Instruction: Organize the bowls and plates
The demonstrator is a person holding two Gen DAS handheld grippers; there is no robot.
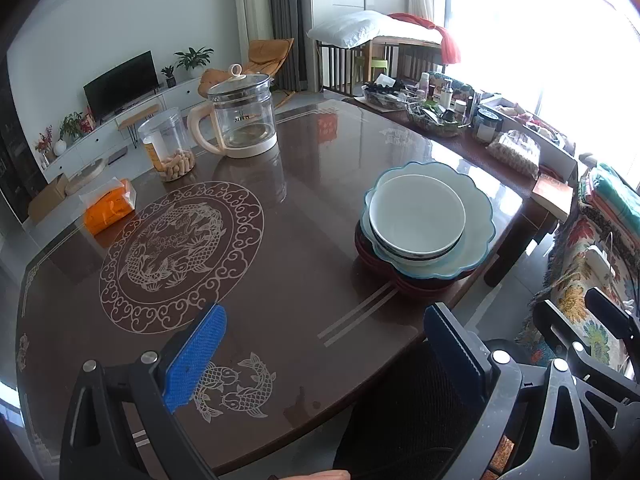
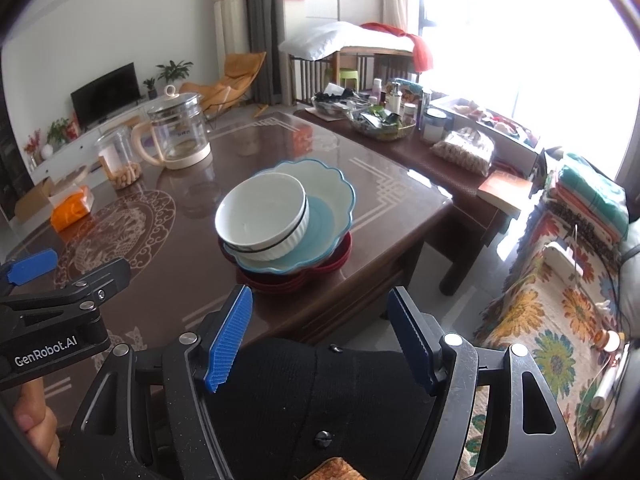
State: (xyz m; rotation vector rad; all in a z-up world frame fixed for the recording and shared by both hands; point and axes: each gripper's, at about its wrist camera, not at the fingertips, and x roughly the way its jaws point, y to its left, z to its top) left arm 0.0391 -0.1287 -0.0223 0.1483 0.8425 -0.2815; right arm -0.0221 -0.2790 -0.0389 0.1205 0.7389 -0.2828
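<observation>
Your stack of dishes sits on the bench (image 1: 288,240) near its right-hand corner, close to the bench edge on that side. At the bottom lie dark red plates (image 2: 332,264) with lobed rims. On them rests a pale blue plate (image 1: 476,216) with a scalloped rim and a glossy glaze. On top sits a white bowl (image 1: 416,216), round, smooth inside, ribbed on its outer wall with a dark band near the base; it sits off-centre toward the near left of the blue plate.

The bench top is dark brown and glossy, with a pale circular fish-and-cloud pattern (image 1: 180,256) to the left of the stack. That patterned area gives you open room. A glass kettle (image 1: 240,116) with a cream handle, a clear plastic jar (image 1: 168,148) and an orange tissue pack (image 1: 110,208) stand along the far left side, well apart from the stack.

Your left hand-held gripper (image 1: 324,360) hangs over the near edge, jaws spread, nothing between the ridged blue pads. Your right hand-held gripper (image 2: 320,340) is likewise spread and empty, short of the stack.
</observation>
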